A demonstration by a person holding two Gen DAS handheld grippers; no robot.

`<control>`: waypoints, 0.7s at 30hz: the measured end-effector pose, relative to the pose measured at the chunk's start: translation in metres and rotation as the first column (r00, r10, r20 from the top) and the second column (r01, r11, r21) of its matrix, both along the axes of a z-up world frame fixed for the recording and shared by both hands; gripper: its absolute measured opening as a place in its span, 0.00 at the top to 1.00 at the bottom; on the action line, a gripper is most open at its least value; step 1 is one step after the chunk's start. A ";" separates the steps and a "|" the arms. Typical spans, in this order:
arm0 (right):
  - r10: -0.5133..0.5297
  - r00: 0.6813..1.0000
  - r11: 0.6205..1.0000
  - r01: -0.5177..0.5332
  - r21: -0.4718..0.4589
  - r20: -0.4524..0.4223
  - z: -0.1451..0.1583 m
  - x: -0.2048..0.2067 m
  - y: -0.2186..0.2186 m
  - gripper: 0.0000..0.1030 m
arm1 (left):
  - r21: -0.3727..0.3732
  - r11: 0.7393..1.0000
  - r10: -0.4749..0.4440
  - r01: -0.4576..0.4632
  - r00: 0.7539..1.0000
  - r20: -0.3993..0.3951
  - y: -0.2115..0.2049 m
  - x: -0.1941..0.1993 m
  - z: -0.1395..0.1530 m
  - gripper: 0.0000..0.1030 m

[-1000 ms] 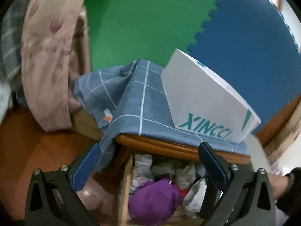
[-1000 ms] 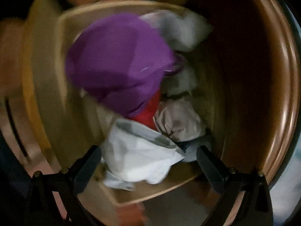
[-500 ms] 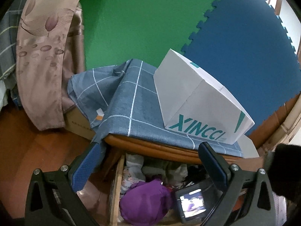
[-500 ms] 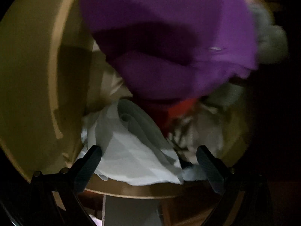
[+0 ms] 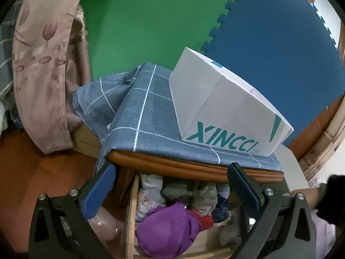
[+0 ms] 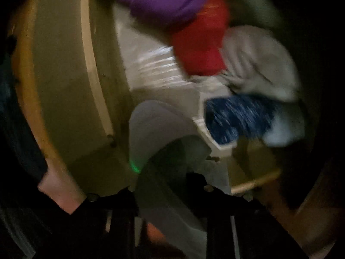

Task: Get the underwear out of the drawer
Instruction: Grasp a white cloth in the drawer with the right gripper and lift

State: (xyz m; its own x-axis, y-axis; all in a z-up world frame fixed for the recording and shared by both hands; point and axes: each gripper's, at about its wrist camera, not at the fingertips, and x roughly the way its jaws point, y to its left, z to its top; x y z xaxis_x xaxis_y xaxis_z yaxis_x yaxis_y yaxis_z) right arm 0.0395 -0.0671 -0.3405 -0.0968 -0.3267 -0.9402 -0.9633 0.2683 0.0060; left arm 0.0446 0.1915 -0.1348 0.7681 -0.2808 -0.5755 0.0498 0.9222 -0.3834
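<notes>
- My left claw [image 5: 170, 191] hangs spread wide, nothing between its blue pads [image 5: 98, 191], pointing at the open drawer [image 5: 131, 211] under the table edge
- My right claw [image 6: 170, 185] is down inside the drawer, its jaws closing, with a fold of white underwear [image 6: 157, 129] between them; the view is dark and blurred
- The rest lies heaped in the drawer: a purple piece [image 5: 168, 231], a red one [image 6: 200, 45], a grey one [image 6: 258, 60] and a blue speckled one [image 6: 235, 118]
- A white box [image 5: 224, 110] sits on the checked cloth [image 5: 146, 116] above
</notes>
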 end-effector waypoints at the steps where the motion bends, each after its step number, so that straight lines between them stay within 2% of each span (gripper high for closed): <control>1: -0.045 0.998 0.998 0.043 0.041 0.033 0.010 0.000 -0.004 0.78 | 0.012 1.000 -0.002 0.002 1.000 0.005 -0.002 -0.001 0.000 0.01; 4: -0.213 0.970 0.959 0.184 0.217 0.116 0.052 -0.002 -0.016 0.80 | 0.041 0.999 -0.003 0.003 1.000 0.006 -0.006 0.000 -0.002 0.01; 6: -0.342 0.929 0.895 0.277 0.350 0.140 0.084 -0.006 -0.018 0.82 | 0.059 0.998 -0.001 0.000 1.000 0.011 -0.008 -0.001 -0.004 0.01; 9: -0.529 0.830 0.749 0.359 0.557 0.176 0.135 -0.024 -0.022 0.83 | 0.085 0.996 0.006 -0.007 1.000 0.016 -0.010 -0.002 -0.006 0.01; 14: -0.723 0.666 0.526 0.357 0.772 0.184 0.202 -0.057 -0.048 0.84 | 0.117 0.993 -0.001 -0.003 1.000 0.031 -0.015 -0.003 -0.008 0.01; 17: -0.787 0.587 0.441 0.319 0.839 0.191 0.241 -0.066 -0.055 0.84 | 0.131 0.991 -0.008 0.005 1.000 0.025 -0.018 -0.003 -0.010 0.01; 21: -0.845 0.497 0.365 0.263 0.893 0.199 0.289 -0.068 -0.067 0.84 | 0.145 0.989 -0.023 0.018 0.999 0.034 -0.021 -0.006 -0.009 0.01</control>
State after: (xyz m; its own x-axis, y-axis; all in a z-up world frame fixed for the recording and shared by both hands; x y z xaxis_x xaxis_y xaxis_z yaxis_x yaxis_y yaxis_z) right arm -0.0281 -0.1337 -0.0514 0.6436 0.3302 -0.6905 -0.4130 0.9094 0.0499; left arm 0.0384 0.1700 -0.1440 0.7838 -0.2125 -0.5835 0.0803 0.9664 -0.2441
